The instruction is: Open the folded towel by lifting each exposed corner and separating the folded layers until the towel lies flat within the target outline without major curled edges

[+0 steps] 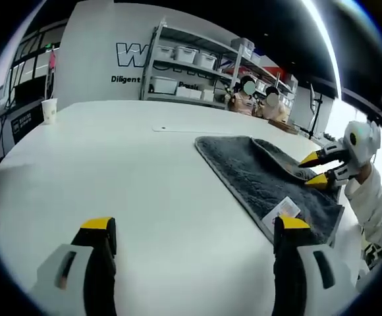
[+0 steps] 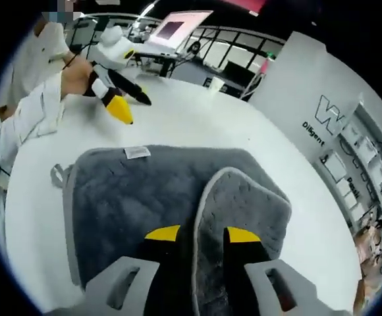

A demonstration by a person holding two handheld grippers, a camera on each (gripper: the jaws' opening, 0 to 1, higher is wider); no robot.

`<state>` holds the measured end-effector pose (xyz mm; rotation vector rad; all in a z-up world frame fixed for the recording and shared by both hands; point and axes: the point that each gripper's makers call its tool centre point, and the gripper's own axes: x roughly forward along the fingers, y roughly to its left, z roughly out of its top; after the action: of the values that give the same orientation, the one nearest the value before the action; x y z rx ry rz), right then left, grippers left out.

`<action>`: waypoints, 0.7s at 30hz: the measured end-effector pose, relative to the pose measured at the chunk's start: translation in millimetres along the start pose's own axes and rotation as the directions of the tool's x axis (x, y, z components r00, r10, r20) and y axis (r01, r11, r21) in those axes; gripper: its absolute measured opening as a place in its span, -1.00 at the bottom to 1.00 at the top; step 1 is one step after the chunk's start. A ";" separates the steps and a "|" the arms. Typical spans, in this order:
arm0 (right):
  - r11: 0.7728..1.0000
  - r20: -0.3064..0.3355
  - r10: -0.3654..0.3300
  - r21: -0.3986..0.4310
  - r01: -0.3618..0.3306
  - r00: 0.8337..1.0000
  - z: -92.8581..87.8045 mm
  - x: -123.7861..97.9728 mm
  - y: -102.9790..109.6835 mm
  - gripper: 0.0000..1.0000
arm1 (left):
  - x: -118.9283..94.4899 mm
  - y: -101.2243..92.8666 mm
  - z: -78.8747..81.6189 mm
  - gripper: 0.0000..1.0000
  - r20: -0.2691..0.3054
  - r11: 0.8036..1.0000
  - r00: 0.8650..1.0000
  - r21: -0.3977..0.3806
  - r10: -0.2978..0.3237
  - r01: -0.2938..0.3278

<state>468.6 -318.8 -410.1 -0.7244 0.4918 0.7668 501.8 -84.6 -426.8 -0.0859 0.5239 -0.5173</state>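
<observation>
We see the grey towel (image 2: 138,197) lying on the white table (image 1: 112,171), one layer folded back across it. Our right gripper (image 2: 203,234) pinches the edge of that folded flap (image 2: 244,197), while our left gripper (image 1: 194,224) hovers released above bare tabletop beside the towel.

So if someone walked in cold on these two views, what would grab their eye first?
Probably the dark grey towel on the white table, with one rounded flap folded back over itself. The right gripper has its yellow-tipped fingers astride that flap's edge. The left gripper hangs open over bare table beside the towel, near its white label.
</observation>
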 end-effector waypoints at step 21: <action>0.991 -0.024 -0.124 -0.045 0.123 0.992 -5.0 -19.9 -20.9 -1.00 | -0.1 0.6 -1.7 0.97 -0.009 1.000 1.000 0.004 0.004 -0.004</action>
<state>471.4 -342.0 -392.3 -0.7996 0.4515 0.6541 501.1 -83.9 -428.3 -0.0792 0.5316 -0.5150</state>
